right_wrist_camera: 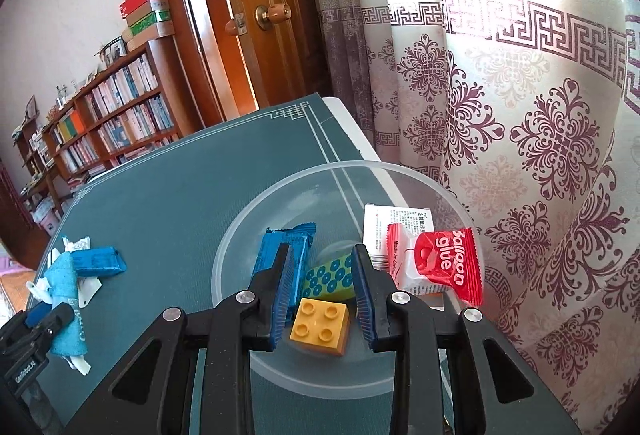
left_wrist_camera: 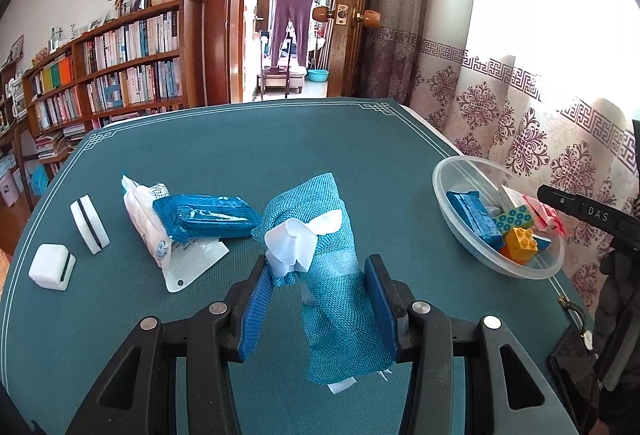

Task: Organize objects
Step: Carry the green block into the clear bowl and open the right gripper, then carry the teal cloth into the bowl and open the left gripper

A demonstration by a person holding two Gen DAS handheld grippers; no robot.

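Right then, the left gripper (left_wrist_camera: 318, 263) had its jaws part closed on a crumpled teal mesh cloth with a white rag knotted in it (left_wrist_camera: 332, 203). The bundle was carried clear of the green table mat (left_wrist_camera: 240, 147), near its middle; its lower end drooped out of sight behind the fingers. The right gripper (right_wrist_camera: 322, 251) hung over the clear plastic bowl (right_wrist_camera: 216, 271) at the table's right edge, jaws drawn in narrow. A green toy block with blue studs (right_wrist_camera: 328, 279) showed in the gap, though whether the pads pinched it was hard to tell. A yellow brick (right_wrist_camera: 320, 323) hid its near end, and the left finger covered half of a blue wrapped packet (right_wrist_camera: 276, 239).
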